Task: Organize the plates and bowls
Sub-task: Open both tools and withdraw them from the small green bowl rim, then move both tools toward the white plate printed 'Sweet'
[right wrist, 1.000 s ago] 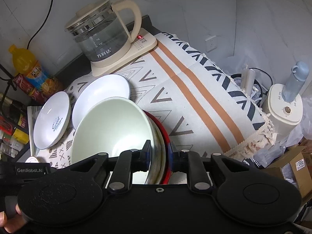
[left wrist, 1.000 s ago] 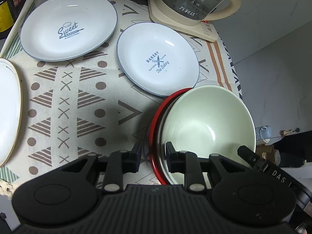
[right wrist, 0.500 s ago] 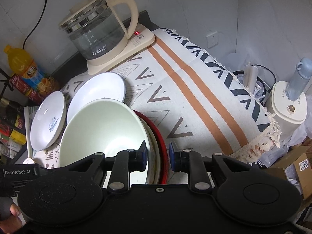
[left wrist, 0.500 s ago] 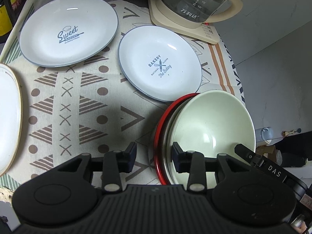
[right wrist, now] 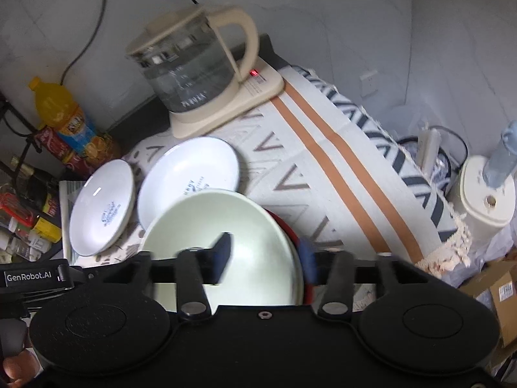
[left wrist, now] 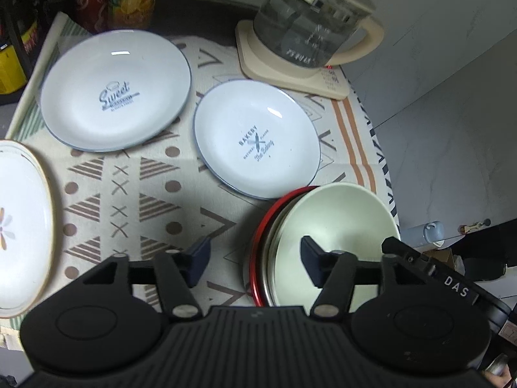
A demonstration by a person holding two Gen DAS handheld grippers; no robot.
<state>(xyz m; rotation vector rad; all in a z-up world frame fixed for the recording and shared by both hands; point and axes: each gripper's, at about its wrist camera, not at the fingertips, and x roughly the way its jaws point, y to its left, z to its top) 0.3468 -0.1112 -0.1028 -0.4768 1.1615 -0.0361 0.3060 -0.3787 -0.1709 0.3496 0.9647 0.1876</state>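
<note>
Desk: patterned cloth (left wrist: 135, 200) | your left gripper (left wrist: 255, 263), right gripper (right wrist: 263, 253): jaws just opened, straddling stacked bowls' (left wrist: 336, 223) rims, pads clear.

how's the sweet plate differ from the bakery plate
The Sweet plate looks the wider of the two; the Bakery plate looks smaller. The Sweet plate lies further from the stacked bowls, while the Bakery plate lies right beside them, its near edge hidden behind the red rim. Their prints differ: a script word on one, a crossed emblem on the other. Both are white with a thin blue rim, empty, flat on the cloth.
</note>
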